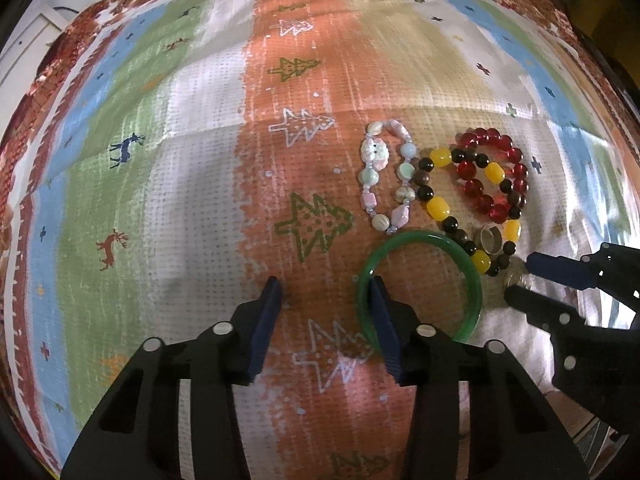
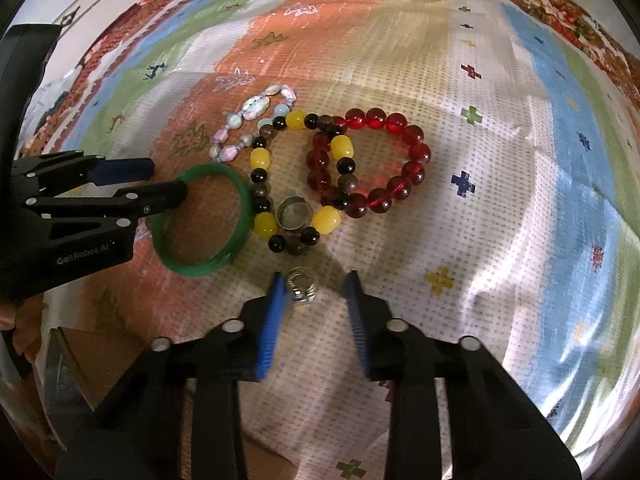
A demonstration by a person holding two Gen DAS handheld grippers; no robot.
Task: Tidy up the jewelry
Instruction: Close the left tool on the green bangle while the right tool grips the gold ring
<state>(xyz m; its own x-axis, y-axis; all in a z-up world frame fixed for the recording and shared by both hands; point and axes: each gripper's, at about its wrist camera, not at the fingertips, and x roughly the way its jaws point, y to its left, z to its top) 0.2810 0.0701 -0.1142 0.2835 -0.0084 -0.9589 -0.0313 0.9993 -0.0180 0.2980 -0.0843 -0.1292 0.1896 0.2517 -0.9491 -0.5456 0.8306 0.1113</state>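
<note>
A green bangle (image 1: 474, 276) (image 2: 240, 196) lies on the patterned cloth. My left gripper (image 1: 326, 292) is open, its right finger inside the bangle's ring and its left finger outside; it also shows in the right wrist view (image 2: 168, 180). My right gripper (image 2: 316, 284) is open around a small silver ring (image 2: 302, 286), which sits against the left finger. Its fingers show in the left wrist view (image 1: 520, 278) beside that ring (image 1: 514, 278). Behind lie a pastel bead bracelet (image 1: 386, 176), a yellow-and-dark bead bracelet (image 1: 438, 206), a red bead bracelet (image 2: 400, 160) and a silver band ring (image 2: 295, 212).
The colourful cloth (image 1: 180, 160) with tree and deer prints covers the whole surface. A brown cardboard edge (image 2: 100, 356) shows at the near left in the right wrist view. A white cabinet (image 1: 28, 40) stands beyond the cloth's far left.
</note>
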